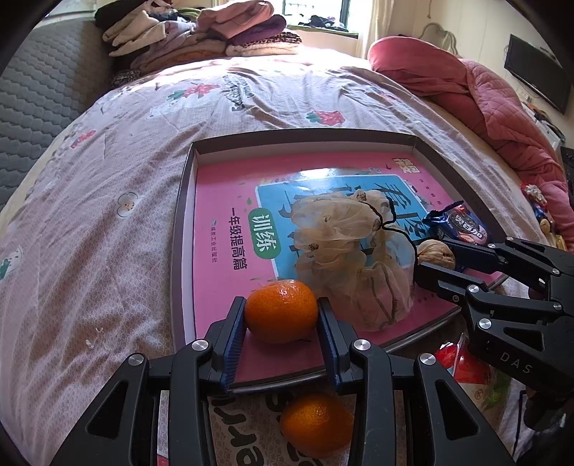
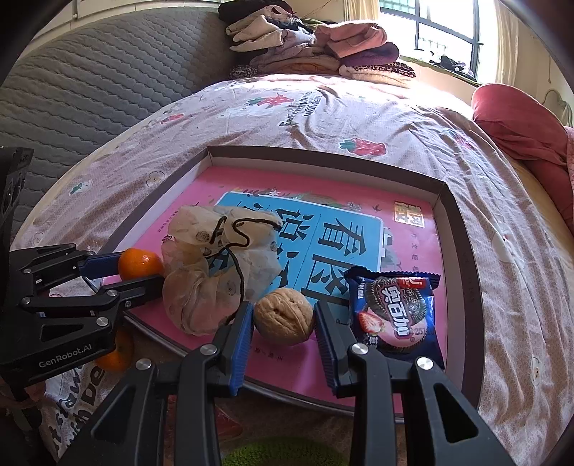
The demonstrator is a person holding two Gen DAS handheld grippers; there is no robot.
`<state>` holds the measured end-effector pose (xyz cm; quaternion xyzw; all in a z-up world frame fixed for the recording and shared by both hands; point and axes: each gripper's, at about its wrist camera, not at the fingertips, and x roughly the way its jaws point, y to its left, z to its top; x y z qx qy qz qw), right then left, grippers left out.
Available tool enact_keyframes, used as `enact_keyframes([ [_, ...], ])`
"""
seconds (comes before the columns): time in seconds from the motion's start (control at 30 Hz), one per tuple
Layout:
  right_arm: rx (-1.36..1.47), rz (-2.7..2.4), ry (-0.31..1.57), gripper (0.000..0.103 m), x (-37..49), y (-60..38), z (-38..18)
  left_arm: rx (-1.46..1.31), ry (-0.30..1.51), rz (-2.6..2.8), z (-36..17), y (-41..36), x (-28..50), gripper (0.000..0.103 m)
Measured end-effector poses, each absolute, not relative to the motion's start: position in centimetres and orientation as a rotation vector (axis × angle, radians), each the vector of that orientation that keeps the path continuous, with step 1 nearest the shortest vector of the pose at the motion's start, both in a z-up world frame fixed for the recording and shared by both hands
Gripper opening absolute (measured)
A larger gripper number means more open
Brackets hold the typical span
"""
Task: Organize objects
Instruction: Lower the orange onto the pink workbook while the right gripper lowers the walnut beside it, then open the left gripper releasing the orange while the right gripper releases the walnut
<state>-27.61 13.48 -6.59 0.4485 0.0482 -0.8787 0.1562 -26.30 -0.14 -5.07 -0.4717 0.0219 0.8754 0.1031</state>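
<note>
My left gripper [image 1: 281, 303] is shut on an orange mandarin [image 1: 281, 310] just above the near edge of a shallow grey tray [image 1: 179, 222]. A pink workbook [image 1: 222, 200] lines the tray. My right gripper [image 2: 282, 308] is shut on a brown walnut [image 2: 283, 317] over the tray's near part. Between the two grippers lies a crumpled mesh pouch [image 2: 215, 272] with a black drawstring. A dark blue cookie packet [image 2: 394, 315] lies right of the walnut. In the right wrist view the left gripper [image 2: 140, 267] and its mandarin [image 2: 140, 265] show at the left.
A second mandarin [image 1: 315, 424] lies on the bedsheet below the tray's near edge, with a red-and-white snack bag [image 1: 462, 369] to its right. Folded clothes [image 1: 201, 32] are piled at the far end of the bed. A red quilt [image 1: 466, 93] is bunched at the right.
</note>
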Motion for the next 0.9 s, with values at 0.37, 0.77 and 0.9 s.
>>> enact_keyframes([
  [0.37,1.298,-2.522,0.134,0.035,-27.76,13.69,-6.9,-1.392,0.072,2.585,-4.87,-0.22,-26.27,0.041],
  [0.77,1.312,-2.531,0.136,0.035,-27.89,13.99,-6.81,-1.39,0.063,2.592,-4.48,-0.39,-26.31,0.049],
  [0.9,1.314,-2.533,0.137,0.035,-27.87,13.95,-6.69,-1.398,0.056,2.593,-4.41,-0.49,-26.33,0.05],
])
